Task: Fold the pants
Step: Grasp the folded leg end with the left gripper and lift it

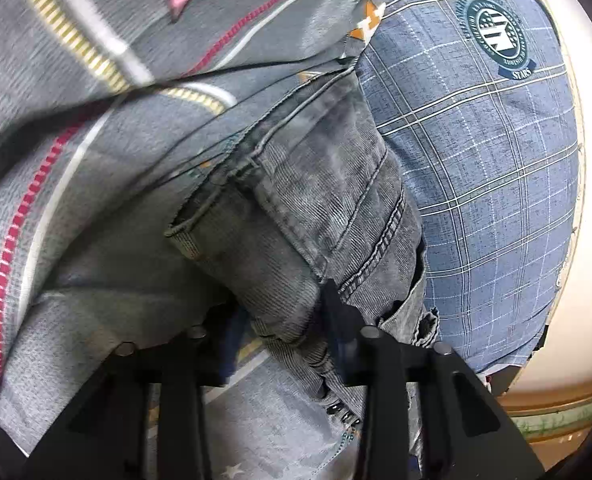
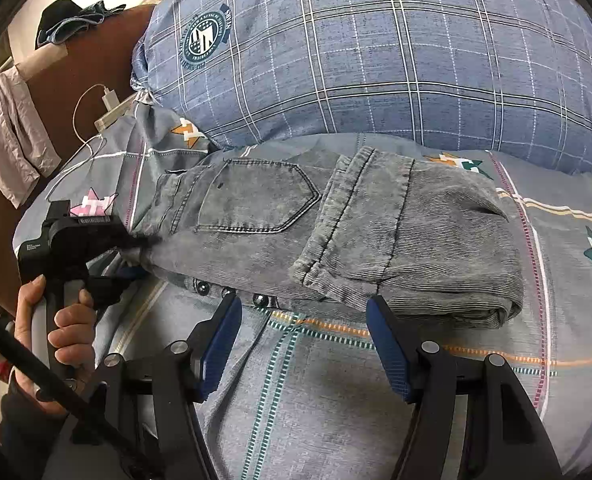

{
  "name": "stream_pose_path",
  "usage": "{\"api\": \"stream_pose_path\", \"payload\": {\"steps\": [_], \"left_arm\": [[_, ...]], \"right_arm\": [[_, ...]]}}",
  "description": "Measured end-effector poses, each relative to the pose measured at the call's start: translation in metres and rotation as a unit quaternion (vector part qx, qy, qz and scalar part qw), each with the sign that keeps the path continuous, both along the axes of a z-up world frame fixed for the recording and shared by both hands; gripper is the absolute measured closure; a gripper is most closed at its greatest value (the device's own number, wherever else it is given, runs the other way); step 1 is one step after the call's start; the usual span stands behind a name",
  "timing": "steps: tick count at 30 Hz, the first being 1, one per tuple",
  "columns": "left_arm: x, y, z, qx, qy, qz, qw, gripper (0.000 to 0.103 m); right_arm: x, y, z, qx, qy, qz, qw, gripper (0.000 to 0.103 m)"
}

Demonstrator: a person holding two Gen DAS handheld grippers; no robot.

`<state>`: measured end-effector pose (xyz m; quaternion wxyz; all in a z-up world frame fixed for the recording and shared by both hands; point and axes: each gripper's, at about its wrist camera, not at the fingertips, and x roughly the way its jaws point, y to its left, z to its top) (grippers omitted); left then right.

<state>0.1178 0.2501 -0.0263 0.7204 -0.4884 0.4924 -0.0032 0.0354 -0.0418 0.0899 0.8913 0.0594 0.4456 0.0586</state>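
Note:
Grey jeans [image 2: 355, 232] lie folded on the bed, back pocket up, with a cuffed leg end laid across the middle. At their waist end on the left, my left gripper [image 2: 136, 252], held by a person's hand [image 2: 68, 320], is shut on bunched denim. In the left wrist view the jeans [image 1: 327, 184] run between the left gripper's [image 1: 280, 312] black fingers, and the pads are hidden by the cloth. My right gripper [image 2: 303, 304] stands open at the jeans' near edge by the fly buttons, its blue pads [image 2: 220, 340] bare.
A grey patterned bedsheet [image 2: 315, 400] covers the bed. A big blue checked pillow [image 2: 375, 60] lies just behind the jeans. A white charger with its cable [image 2: 110, 98] sits at the far left by a brown headboard [image 2: 88, 60], where a pale cloth [image 2: 12, 136] hangs.

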Motion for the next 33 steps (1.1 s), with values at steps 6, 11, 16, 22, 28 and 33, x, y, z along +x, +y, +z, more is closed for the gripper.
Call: {"api": "stream_pose_path", "payload": {"steps": [6,11,16,22,28,33], "left_arm": [[0.001,0.003,-0.004,-0.026,0.000,0.016,0.9995,0.060],[0.015,0.002,0.002,0.009,0.019,0.003,0.9998,0.077],[0.020,-0.019,0.040,0.103,-0.016,-0.021,0.9944,0.087],[-0.006,-0.097,0.120,0.291,-0.199,-0.085,0.9320,0.089],[-0.033,-0.196,0.155,0.397,-0.298,-0.183,0.8489,0.089],[-0.041,-0.246,0.152,0.416,-0.314,-0.254,0.8148,0.089]], "right_arm": [[0.003,0.003,-0.002,0.031,0.010,0.020,0.999,0.036],[0.031,0.000,-0.004,0.101,0.067,0.041,0.992,0.036],[0.086,-0.011,0.000,0.155,0.092,0.046,0.983,0.036],[0.104,-0.035,-0.018,0.272,0.096,0.046,0.956,0.036],[0.101,-0.079,0.010,0.325,0.044,0.046,0.944,0.031],[0.101,-0.110,0.034,0.361,0.012,0.063,0.930,0.023]]}}
